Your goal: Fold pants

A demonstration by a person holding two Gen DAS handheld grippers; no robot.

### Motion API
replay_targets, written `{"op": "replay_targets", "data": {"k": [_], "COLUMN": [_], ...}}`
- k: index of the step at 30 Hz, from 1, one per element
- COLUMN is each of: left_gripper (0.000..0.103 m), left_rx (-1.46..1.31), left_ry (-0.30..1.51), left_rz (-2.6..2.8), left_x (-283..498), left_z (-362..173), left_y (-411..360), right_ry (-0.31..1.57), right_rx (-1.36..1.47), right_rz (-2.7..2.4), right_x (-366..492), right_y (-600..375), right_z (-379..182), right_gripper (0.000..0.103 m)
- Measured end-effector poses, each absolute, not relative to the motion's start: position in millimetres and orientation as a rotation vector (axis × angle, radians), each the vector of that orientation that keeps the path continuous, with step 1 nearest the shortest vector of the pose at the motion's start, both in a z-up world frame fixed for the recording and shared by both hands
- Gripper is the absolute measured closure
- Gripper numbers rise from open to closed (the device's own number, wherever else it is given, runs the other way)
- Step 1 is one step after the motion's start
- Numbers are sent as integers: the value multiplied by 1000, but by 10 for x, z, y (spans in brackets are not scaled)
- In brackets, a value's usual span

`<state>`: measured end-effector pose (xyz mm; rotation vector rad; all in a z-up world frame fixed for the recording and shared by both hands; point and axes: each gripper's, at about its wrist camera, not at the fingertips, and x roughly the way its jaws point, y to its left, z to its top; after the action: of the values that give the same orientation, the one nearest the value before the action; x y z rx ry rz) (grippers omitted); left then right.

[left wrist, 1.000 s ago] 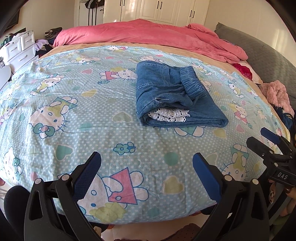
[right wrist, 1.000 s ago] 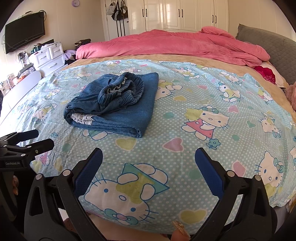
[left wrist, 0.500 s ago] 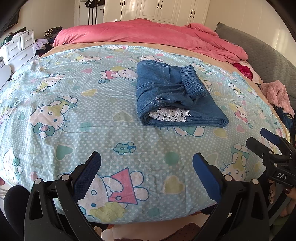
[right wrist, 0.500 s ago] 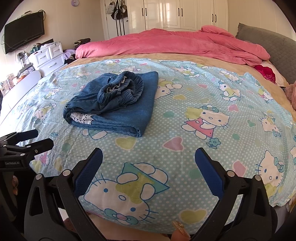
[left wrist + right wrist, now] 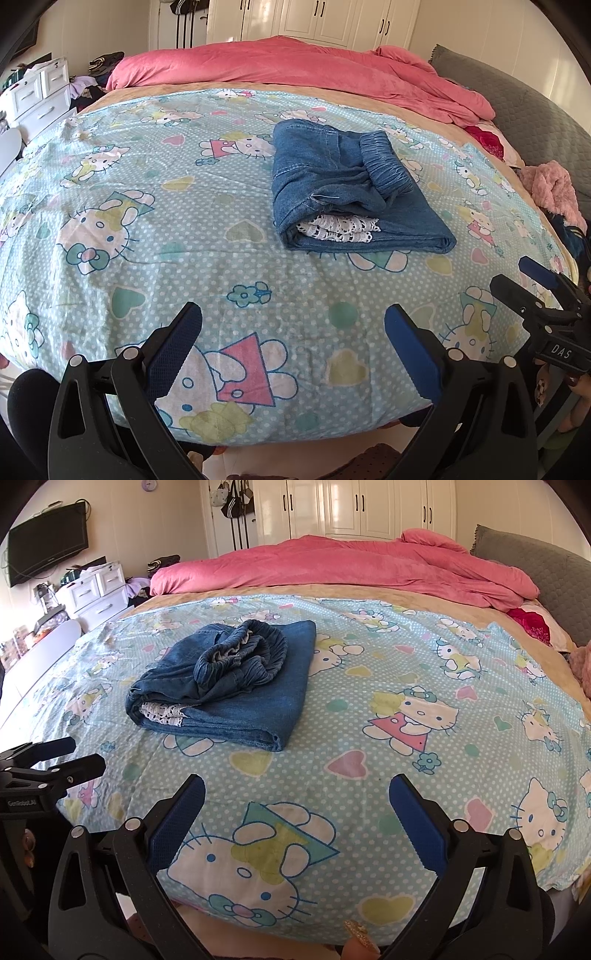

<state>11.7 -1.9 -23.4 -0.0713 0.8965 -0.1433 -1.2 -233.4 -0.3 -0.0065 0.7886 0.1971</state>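
- Denim pants [image 5: 347,192] lie on the bed, a little right of middle from the foot, already folded into a compact bundle. Elastic waistband [image 5: 243,657] bunched on top; white lace trim [image 5: 338,229] pokes out at the near edge.
- Judgement: folding looks nearly finished. What remains, if anything, is tidying: flatten the rumpled waistband and tuck the lace inside so the bundle sits square.
- To do that well: come in low from the near side, pinch only the top layer, and press down instead of dragging, or the lower folds may slide apart.
- Left gripper [image 5: 293,332] hovers over the near edge of the bed, jaws spread wide, nothing held. Well apart from the pants.
- Right gripper [image 5: 297,805] likewise wide apart and empty, near the foot, to the right of the bundle.
- Cartoon-cat sheet [image 5: 129,221] under the pants is smooth. Pink duvet [image 5: 332,565] heaped at the far side, grey headboard [image 5: 524,107] to the right.
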Motion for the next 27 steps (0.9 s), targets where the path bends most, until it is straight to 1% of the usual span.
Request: {"op": "replay_targets", "data": {"k": [27], "left_gripper": [4], "left_rx": [-63], "left_ry": [905], "left_rz": [-128], "left_x": [128], "left_z": [-230], "left_y": [8], "right_ry": [800], "right_rx": [-5], "right_rz": [191], "right_x": [-28], "right_y": [-2336], "right_z": [-17], "right_gripper": [9]}}
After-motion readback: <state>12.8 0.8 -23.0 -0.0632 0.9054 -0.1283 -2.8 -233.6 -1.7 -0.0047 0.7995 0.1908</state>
